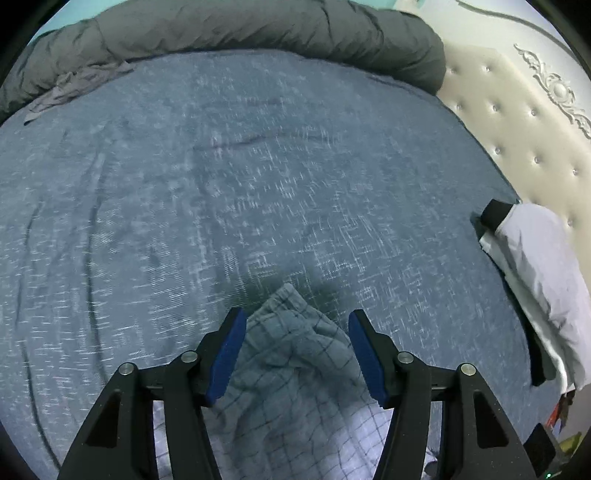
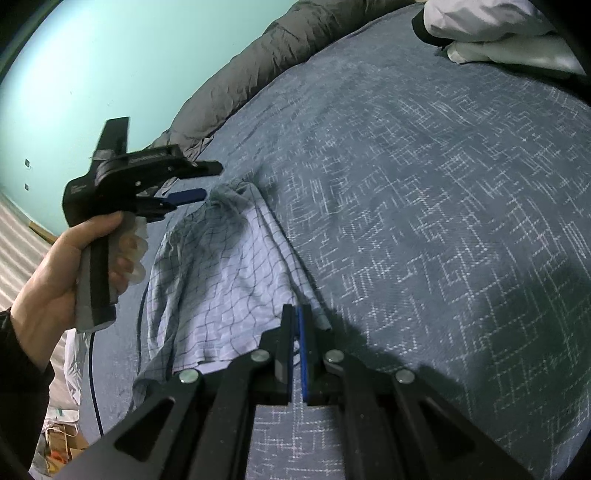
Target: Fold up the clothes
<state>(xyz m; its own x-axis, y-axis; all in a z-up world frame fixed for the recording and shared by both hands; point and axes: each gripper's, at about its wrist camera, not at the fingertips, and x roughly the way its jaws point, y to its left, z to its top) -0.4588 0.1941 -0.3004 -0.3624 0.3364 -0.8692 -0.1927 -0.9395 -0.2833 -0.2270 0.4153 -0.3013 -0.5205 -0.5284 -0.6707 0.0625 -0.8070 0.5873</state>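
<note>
On blue bedspread [image 1: 258, 166], checked garment [image 2: 221, 280], left claw [image 1: 297, 325] apart above it, right claw [image 2: 295, 317] together, grey duvet [image 1: 258, 26] behind.

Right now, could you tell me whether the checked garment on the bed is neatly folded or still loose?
Still loose: the checked garment lies rumpled on the bedspread, one end bunched up.

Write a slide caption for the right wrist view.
Right tongs shut on checked garment edge; left tongs open above it on blue bedspread.
</note>
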